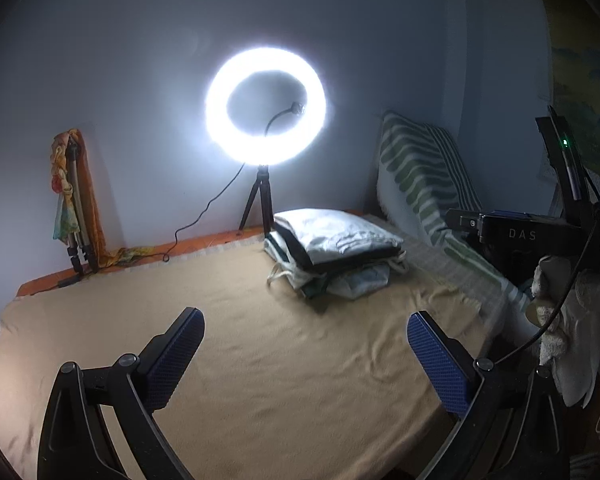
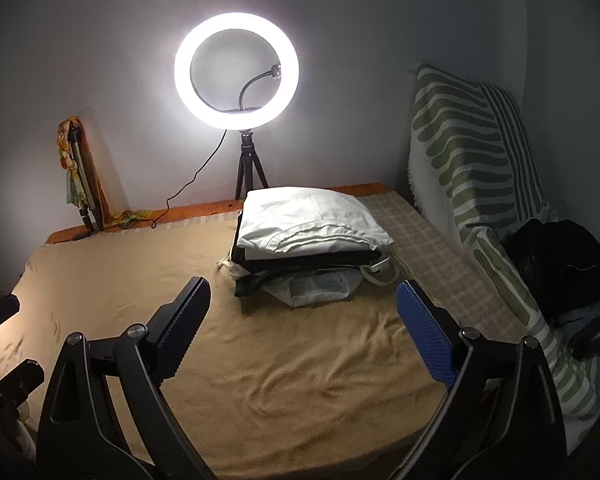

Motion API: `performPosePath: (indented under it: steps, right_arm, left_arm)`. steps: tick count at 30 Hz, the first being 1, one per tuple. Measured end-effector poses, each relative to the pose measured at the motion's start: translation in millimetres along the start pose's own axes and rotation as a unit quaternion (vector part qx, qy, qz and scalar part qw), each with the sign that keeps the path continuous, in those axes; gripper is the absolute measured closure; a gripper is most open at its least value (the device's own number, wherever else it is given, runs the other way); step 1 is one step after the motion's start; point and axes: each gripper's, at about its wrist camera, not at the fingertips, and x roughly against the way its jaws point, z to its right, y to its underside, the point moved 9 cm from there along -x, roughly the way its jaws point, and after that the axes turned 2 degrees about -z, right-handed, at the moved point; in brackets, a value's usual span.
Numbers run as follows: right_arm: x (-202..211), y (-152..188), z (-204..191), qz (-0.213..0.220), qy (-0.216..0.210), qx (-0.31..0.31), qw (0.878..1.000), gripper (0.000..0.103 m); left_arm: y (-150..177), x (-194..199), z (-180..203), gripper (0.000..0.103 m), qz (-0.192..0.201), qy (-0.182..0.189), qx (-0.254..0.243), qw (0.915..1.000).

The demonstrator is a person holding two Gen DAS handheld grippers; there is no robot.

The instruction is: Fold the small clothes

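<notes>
A stack of folded clothes (image 1: 334, 256), white on top with dark layers below, sits at the far side of the tan bed sheet (image 1: 260, 360); it also shows in the right wrist view (image 2: 312, 244). My left gripper (image 1: 306, 320) is open and empty, held above the sheet short of the stack. My right gripper (image 2: 304, 292) is open and empty, just in front of the stack. A heap of unfolded dark clothes (image 2: 568, 276) lies at the right on the striped blanket. The other gripper's body (image 1: 520, 236) shows at the right of the left wrist view.
A lit ring light on a tripod (image 2: 237, 70) stands behind the stack against the wall. A green-striped blanket (image 2: 468, 152) covers the right side. A folded tripod with a scarf (image 2: 80, 176) leans at the back left. A cable (image 2: 192, 184) runs along the bed's far edge.
</notes>
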Motion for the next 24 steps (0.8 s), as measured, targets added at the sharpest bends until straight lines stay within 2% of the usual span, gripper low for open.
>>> performPosePath:
  steps: [10, 15, 24]
  right_arm:
    - [1, 51, -22, -0.012, 0.001, -0.022, 1.000, 0.001]
    - [-5, 60, -27, -0.008, 0.017, -0.018, 1.000, 0.001]
    - [-1, 66, -25, 0.009, -0.007, -0.055, 0.998, 0.000]
  left_arm:
    - [29, 12, 5, 0.000, -0.016, 0.008, -0.008, 0.9998]
    - [40, 7, 7, 0.000, -0.036, 0.007, -0.005, 0.9993]
    - [47, 10, 0, 0.000, -0.045, -0.009, -0.011, 0.9989]
